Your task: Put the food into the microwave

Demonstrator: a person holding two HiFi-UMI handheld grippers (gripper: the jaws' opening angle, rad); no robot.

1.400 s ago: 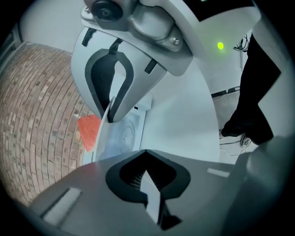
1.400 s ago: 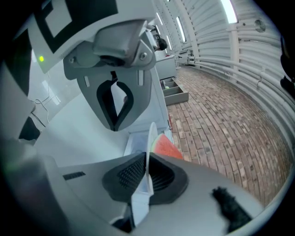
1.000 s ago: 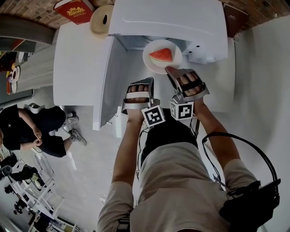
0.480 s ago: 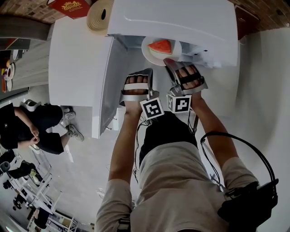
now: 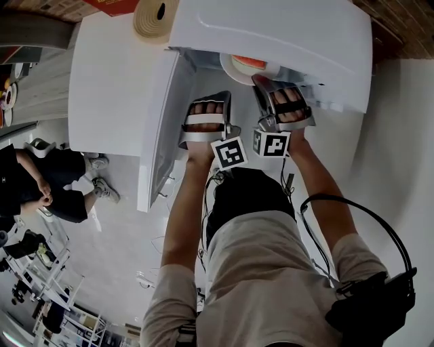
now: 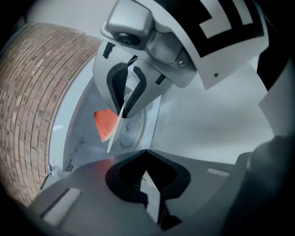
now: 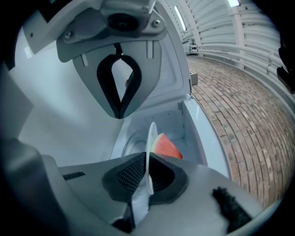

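- Microwave [image 5: 271, 34]: white, standing on a white bench [image 5: 108, 74]. Its door [image 5: 159, 122] is swung open to the left.
- Plate [image 7: 151, 138]: white, carrying one watermelon slice [image 7: 166, 147]. It is held in the mouth of the cavity, mostly under the microwave's top.
- Right tool [image 7: 147, 175]: clamped on the plate's near rim.
- Left tool [image 6: 145, 182]: jaws together and empty, just beside the right tool and in front of the opening.
- Tape roll [image 5: 156, 15]: on the bench by the microwave's far left corner.
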